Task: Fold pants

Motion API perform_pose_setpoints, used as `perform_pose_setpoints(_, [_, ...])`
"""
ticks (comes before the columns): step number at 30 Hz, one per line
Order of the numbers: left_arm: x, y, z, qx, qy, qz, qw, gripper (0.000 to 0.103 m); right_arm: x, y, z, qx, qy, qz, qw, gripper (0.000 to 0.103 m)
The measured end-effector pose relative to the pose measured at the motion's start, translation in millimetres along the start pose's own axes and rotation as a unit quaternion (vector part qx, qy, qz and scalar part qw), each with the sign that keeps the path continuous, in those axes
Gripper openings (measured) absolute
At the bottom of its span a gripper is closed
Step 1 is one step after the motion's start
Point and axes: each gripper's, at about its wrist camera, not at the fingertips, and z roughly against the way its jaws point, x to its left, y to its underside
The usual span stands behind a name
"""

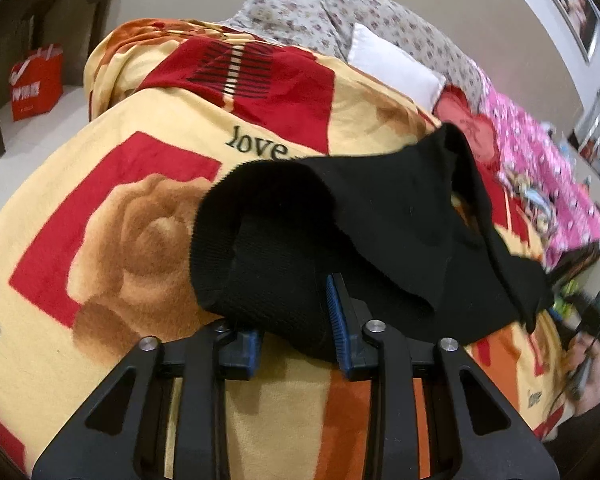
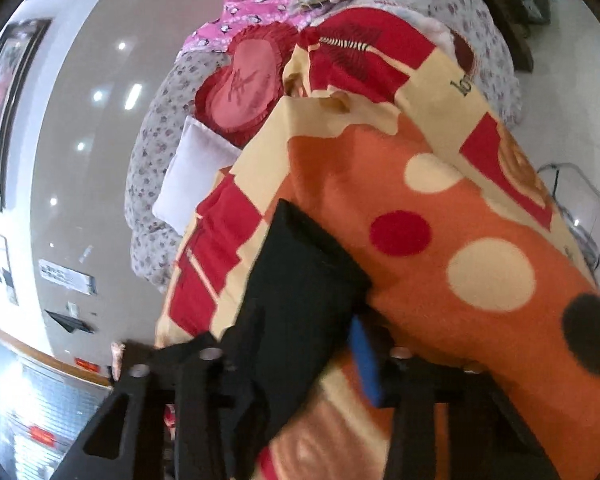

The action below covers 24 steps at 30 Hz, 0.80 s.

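Black pants lie bunched on a yellow, red and orange blanket. Their ribbed waistband drapes toward the camera in the left wrist view. My left gripper is shut on this band, and its blue pads press the fabric from both sides. In the right wrist view, which is rolled to one side, another part of the black pants stands up between the fingers. My right gripper is shut on that fold, with one blue pad against the cloth. The other pad is hidden behind the fabric.
The blanket covers a bed with a floral sheet. A white pillow, a red heart cushion and pink clothing lie at the far side. A red bag stands on the floor by a dark table.
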Motion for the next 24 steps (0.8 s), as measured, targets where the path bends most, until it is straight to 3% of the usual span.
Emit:
perform_pose_setpoints(2, [-0.5, -0.3, 5.7, -0.018, -0.002, -0.002, 0.9998, 0.007, -2.4, 0.9, -2.7, -0.001, 0.000, 0.012, 1.000, 0.017])
perform_pose_setpoints(5, [-3.0, 2.8, 18.2, -0.035, -0.007, 0.002, 0.9994, 0.005, -6.9, 0.9, 0.1, -0.004, 0.003, 0.017, 1.000, 0.006])
perform_pose_setpoints(11, [11.7, 3.9, 75.9, -0.063, 0.020, 0.031, 0.9973, 0.005, -3.6, 11.4, 55.6, -0.028, 0.004, 0.025, 0.999, 0.001])
perform_pose_setpoints(14, [28.4, 1.0, 94.6, -0.064, 0.027, 0.038, 0.9969, 0.005, -3.4, 26.5, 74.4, -0.013, -0.013, 0.047, 0.999, 0.001])
perform_pose_setpoints(17, [36.0, 5.2, 90.6, -0.053, 0.020, 0.034, 0.9978, 0.005, -11.3, 34.8, 65.6, 0.023, -0.057, 0.038, 0.997, 0.001])
perform_pose_setpoints(19, [36.0, 9.8, 81.6, -0.041, 0.016, 0.033, 0.9985, 0.005, -14.1, 35.7, 55.7, 0.028, -0.077, 0.016, 0.996, 0.006])
perform_pose_setpoints(22, [36.6, 16.4, 74.2, -0.037, 0.015, 0.040, 0.9984, 0.005, -14.9, 41.9, 35.0, 0.041, -0.084, -0.017, 0.996, 0.032])
perform_pose_setpoints(24, [38.8, 19.8, 71.0, -0.032, 0.015, 0.046, 0.9983, 0.005, -12.2, 48.1, 27.5, 0.046, -0.069, -0.020, 0.996, 0.035])
